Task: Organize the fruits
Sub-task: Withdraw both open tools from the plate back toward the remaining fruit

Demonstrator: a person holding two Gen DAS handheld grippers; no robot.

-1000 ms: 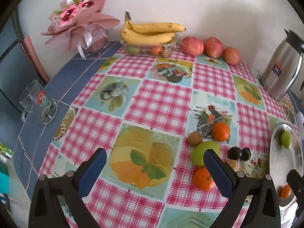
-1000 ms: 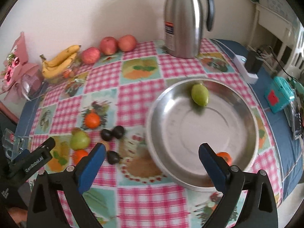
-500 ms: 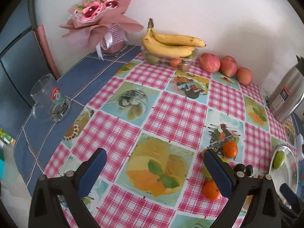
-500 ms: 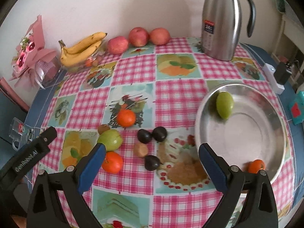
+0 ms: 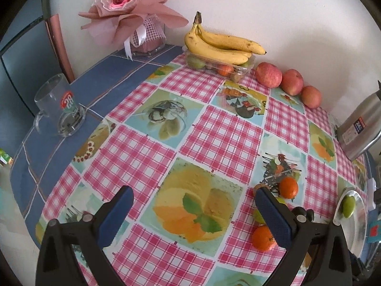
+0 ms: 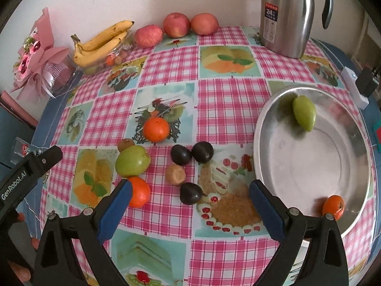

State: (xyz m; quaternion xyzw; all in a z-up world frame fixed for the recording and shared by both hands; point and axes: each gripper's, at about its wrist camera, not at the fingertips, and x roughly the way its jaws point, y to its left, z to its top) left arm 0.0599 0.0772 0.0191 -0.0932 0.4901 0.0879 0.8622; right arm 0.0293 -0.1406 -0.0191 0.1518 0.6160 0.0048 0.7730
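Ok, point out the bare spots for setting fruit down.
Most of the metal tray is bare between the green fruit and the small orange fruit. The cloth between the apples and the orange is free. The plums cluster is crowded.

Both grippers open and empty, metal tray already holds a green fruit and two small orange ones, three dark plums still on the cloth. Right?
Nearly. The metal tray holds the green fruit and only one small orange fruit, near its front rim, as the right wrist view shows. The rest stands: left gripper and right gripper are open and empty, and three dark plums lie on the cloth.
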